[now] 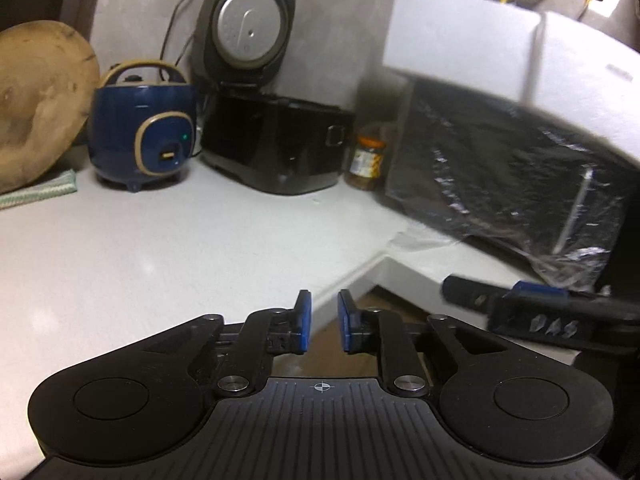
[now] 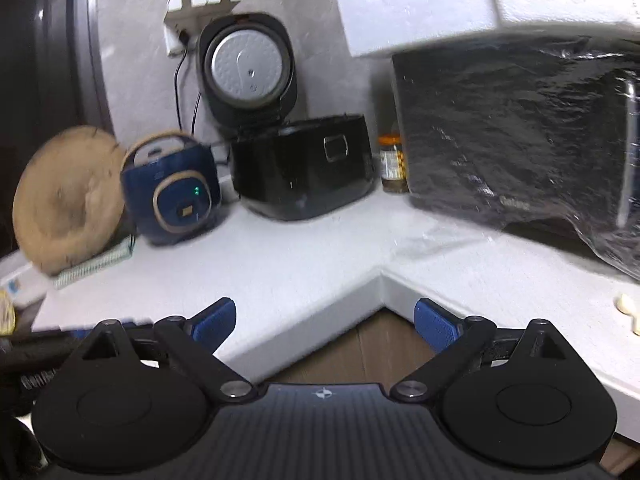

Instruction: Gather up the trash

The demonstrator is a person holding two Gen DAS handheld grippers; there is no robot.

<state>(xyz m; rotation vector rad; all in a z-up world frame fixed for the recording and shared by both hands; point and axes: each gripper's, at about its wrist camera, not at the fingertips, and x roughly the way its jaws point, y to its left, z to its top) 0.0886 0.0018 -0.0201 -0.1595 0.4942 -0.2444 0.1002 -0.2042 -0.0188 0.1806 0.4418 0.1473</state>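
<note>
My left gripper (image 1: 323, 322) hangs over the inner corner of a white L-shaped counter (image 1: 160, 248), its blue pads a narrow gap apart with nothing between them. My right gripper (image 2: 325, 325) is wide open and empty over the same corner of the counter (image 2: 304, 252). It also shows at the right edge of the left wrist view (image 1: 532, 312). Small pale scraps (image 2: 626, 306) lie on the counter at the far right of the right wrist view. A crumpled clear plastic film (image 1: 416, 240) lies by the wrapped appliance.
At the back stand a blue rice cooker (image 1: 144, 140), a black rice cooker (image 1: 276, 148) with its lid up, a jar (image 1: 366, 162), and a plastic-wrapped black microwave (image 1: 516, 176) with a white foam block (image 1: 460, 52) on top. A round wooden board (image 1: 36, 100) leans at left.
</note>
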